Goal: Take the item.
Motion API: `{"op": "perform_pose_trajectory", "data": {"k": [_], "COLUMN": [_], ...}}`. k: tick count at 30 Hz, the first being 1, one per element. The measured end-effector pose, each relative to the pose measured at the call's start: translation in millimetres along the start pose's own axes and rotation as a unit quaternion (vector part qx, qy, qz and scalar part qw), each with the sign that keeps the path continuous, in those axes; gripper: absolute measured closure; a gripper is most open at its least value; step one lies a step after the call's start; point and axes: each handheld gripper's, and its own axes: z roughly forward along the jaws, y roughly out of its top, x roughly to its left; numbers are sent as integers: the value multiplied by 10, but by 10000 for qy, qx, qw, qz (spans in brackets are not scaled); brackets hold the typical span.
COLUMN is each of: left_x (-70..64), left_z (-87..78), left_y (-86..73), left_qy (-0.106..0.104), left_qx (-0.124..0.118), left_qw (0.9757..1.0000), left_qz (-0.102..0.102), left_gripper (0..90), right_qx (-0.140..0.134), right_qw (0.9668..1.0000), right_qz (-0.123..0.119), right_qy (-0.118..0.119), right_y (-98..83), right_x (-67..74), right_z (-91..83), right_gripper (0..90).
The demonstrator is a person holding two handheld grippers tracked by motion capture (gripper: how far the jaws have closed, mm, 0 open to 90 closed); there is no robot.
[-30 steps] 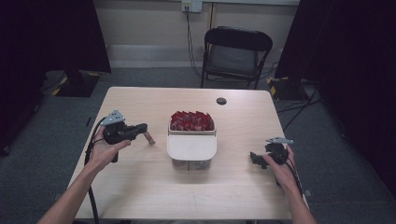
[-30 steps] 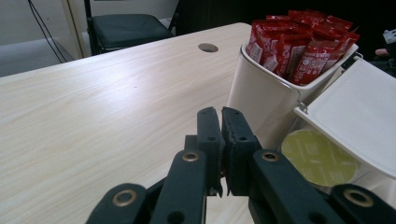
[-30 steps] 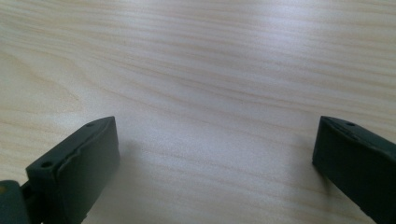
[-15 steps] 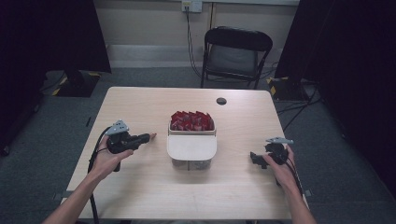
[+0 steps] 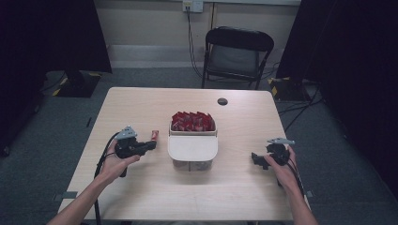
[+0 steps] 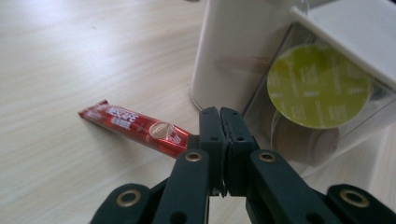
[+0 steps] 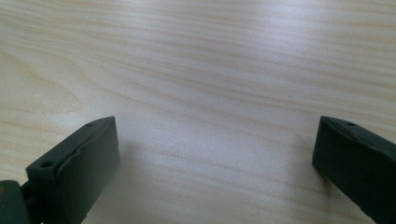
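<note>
Left tool (image 5: 151,144) held low over the bench (image 5: 141,197), pointing toward the white container (image 5: 192,149). In the left gripper view, left tool (image 6: 219,122) with both black jaws pressed flat together, nothing visibly clamped between the pads at the tips. Red sachet (image 6: 135,128) lying flat on the wood, one end running in under the left side of the jaws; whether that end is pinched lower down cannot be told. Same red sachet (image 5: 155,135) seen from the high view just beyond the tool tip, near the container's left wall but apart from it.

White container standing mid-bench, rear compartment packed with upright red sachets (image 5: 192,121). Front part see-through, with a round green-lidded capsule (image 6: 319,86) behind the clear wall, close to the right of the shut jaws.

Right tool (image 5: 256,159) resting near the bench's right edge, well apart from the container. In the right gripper view, right tool (image 7: 215,154) with its 2 jaws spread wide, bare wood between them, nothing held.

1 small dark round disc (image 5: 222,101) lying near the far edge of the bench. Black folding chair (image 5: 237,54) standing beyond the bench.
</note>
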Motion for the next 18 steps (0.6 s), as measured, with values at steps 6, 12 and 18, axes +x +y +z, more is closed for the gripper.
{"op": "perform_pose_trajectory", "data": {"k": [6,12,18], "left_x": [-16,-20,-51], "left_z": [78,128,148], "left_y": [-54,-77,-70], "left_qy": [-83,-121,-192], "left_qx": [164,238,199], "left_qw": [9998,9996,9995], "left_qz": [-34,-91,-129], "left_gripper": [890,882,848], "right_qx": [0,0,-1], "right_qw": [10000,10000,10000], "right_qz": [-1,-1,-3], "right_qy": [2,2,2], "right_y": [0,0,0], "right_x": [0,0,-1], "right_z": [0,0,0], "right_gripper": [0,0,1]}}
